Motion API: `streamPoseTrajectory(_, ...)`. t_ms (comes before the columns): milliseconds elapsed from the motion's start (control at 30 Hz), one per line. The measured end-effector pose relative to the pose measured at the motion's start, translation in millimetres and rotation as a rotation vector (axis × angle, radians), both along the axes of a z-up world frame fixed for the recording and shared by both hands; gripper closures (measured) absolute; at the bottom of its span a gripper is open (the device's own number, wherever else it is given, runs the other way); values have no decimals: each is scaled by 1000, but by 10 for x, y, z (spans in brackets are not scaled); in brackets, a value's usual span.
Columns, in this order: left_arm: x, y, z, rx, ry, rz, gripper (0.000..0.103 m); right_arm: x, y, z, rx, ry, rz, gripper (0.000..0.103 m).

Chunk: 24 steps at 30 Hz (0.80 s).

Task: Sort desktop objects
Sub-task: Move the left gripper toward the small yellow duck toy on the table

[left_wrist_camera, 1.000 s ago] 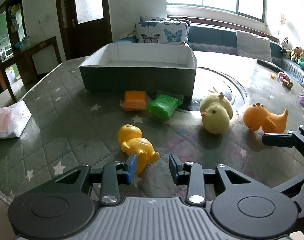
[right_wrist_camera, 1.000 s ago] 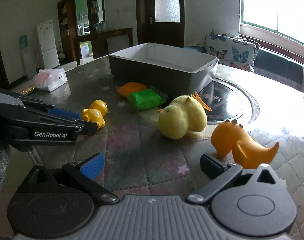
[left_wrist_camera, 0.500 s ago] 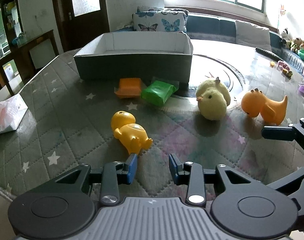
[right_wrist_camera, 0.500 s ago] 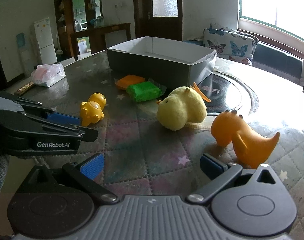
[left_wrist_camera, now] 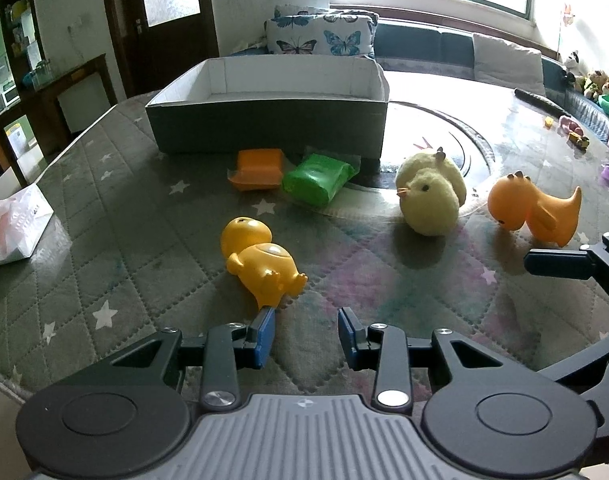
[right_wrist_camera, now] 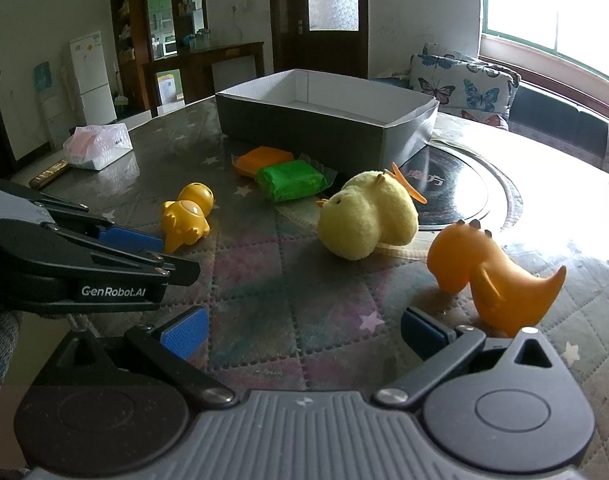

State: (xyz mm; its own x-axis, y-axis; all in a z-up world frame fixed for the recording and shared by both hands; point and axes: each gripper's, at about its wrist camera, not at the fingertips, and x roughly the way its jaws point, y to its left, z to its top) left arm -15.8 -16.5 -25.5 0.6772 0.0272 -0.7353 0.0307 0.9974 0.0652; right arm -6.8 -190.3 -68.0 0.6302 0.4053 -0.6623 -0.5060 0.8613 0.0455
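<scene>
A yellow plastic duck toy (left_wrist_camera: 260,264) (right_wrist_camera: 186,218) lies on its side on the quilted table. A plush yellow chick (left_wrist_camera: 430,196) (right_wrist_camera: 366,216) and an orange dinosaur (left_wrist_camera: 532,212) (right_wrist_camera: 488,276) stand to its right. An orange block (left_wrist_camera: 258,168) (right_wrist_camera: 262,160) and a green block (left_wrist_camera: 318,182) (right_wrist_camera: 290,180) lie before a grey open box (left_wrist_camera: 268,120) (right_wrist_camera: 324,128). My left gripper (left_wrist_camera: 306,334) is open and empty, just short of the duck toy. My right gripper (right_wrist_camera: 302,330) is open wide and empty, its right finger beside the dinosaur.
A white and pink tissue pack (left_wrist_camera: 12,228) (right_wrist_camera: 98,146) lies at the table's left edge. A dark round turntable (right_wrist_camera: 460,192) sits behind the chick. Small toys (left_wrist_camera: 572,132) lie at the far right. A sofa with butterfly cushions (left_wrist_camera: 320,36) stands behind.
Both grippers have pulled back and risen a little, so the toys look farther off. The left gripper's fingers no longer overlap the duck toy. No object has moved.
</scene>
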Motion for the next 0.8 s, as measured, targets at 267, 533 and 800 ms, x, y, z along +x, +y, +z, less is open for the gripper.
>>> streamPoseTrajectory(267, 37, 26, -7, -2, 12, 7, 65, 20, 34, -7, -2, 4, 14, 0)
streamPoseTrajectory(533, 74, 47, -2, -9, 19, 10, 65, 69, 55, -19, -1, 12, 21, 0)
streamPoseTrajectory(800, 105, 74, 27, -19, 20, 11, 65, 123, 93, -25, 0, 16, 35, 0)
